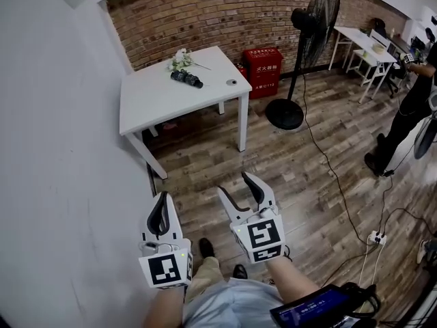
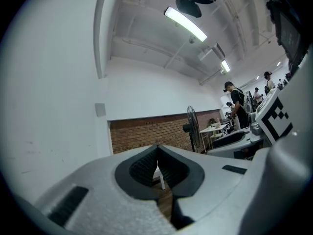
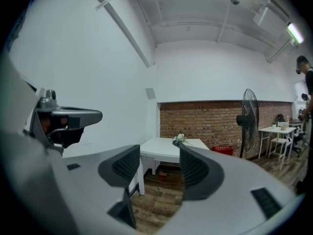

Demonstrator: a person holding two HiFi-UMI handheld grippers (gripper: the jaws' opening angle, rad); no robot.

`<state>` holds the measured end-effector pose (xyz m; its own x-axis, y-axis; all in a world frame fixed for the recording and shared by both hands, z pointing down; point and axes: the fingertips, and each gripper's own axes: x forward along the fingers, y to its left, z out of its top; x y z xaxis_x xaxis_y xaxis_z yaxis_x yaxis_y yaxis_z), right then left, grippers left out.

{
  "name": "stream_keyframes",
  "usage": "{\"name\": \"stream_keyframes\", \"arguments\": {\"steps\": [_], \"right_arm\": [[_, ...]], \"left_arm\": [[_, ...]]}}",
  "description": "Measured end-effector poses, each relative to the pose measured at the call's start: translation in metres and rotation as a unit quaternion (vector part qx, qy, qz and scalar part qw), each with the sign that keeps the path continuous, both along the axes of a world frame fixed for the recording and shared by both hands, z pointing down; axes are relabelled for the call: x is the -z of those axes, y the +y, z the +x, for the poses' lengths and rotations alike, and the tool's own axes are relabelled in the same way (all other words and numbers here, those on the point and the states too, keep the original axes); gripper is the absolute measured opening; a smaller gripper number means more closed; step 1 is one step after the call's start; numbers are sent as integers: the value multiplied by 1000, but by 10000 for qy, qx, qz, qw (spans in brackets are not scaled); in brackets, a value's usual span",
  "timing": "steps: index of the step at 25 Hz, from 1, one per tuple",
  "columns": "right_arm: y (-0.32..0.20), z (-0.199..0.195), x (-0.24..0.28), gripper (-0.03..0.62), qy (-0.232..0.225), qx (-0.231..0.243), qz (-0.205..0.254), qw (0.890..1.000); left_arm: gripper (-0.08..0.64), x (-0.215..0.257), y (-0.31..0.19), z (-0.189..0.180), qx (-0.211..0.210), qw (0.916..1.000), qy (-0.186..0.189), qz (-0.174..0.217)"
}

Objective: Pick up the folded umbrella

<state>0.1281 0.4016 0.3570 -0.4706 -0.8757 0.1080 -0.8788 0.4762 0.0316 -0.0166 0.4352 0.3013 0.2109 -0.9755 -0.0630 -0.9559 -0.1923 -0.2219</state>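
Umbrella (image 1: pixel 186 78), folded, sits on white table (image 1: pixel 150 104) at 12 o'clock, well apart from our left gripper (image 1: pixel 162 197), closed & empty, and our right gripper (image 1: pixel 235 184), jaws open w/ nothing between.

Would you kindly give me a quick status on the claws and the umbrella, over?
Left claw shut, empty. Right claw open, empty. Black folded umbrella untouched on white table, beside white flowers. Only wooden floor between, nothing blocking.
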Motion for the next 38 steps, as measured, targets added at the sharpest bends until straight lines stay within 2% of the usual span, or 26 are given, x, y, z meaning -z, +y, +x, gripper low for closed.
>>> {"name": "stream_keyframes", "arguments": {"steps": [11, 17, 21, 25, 30, 38], "right_arm": [[-72, -20, -21, 267, 135, -77, -125, 9998], [-136, -52, -26, 267, 215, -49, -147, 9996], [-179, -77, -18, 267, 258, -46, -88, 9996], [-213, -97, -6, 265, 261, -53, -15, 9996], [-255, -112, 12, 265, 294, -164, 196, 9992], [-302, -120, 21, 264, 295, -368, 336, 9983]], "left_arm": [[8, -16, -72, -31, 39, 9999, 64, -98], [8, -22, -134, -61, 17, 9999, 141, -88], [8, -20, -175, -85, 53, 9992, 346, -209], [8, -13, -210, -109, 89, 9995, 285, -97], [8, 7, -255, -122, -96, 9992, 321, 229], [8, 12, -309, -127, -356, 9983, 292, 356]]}}
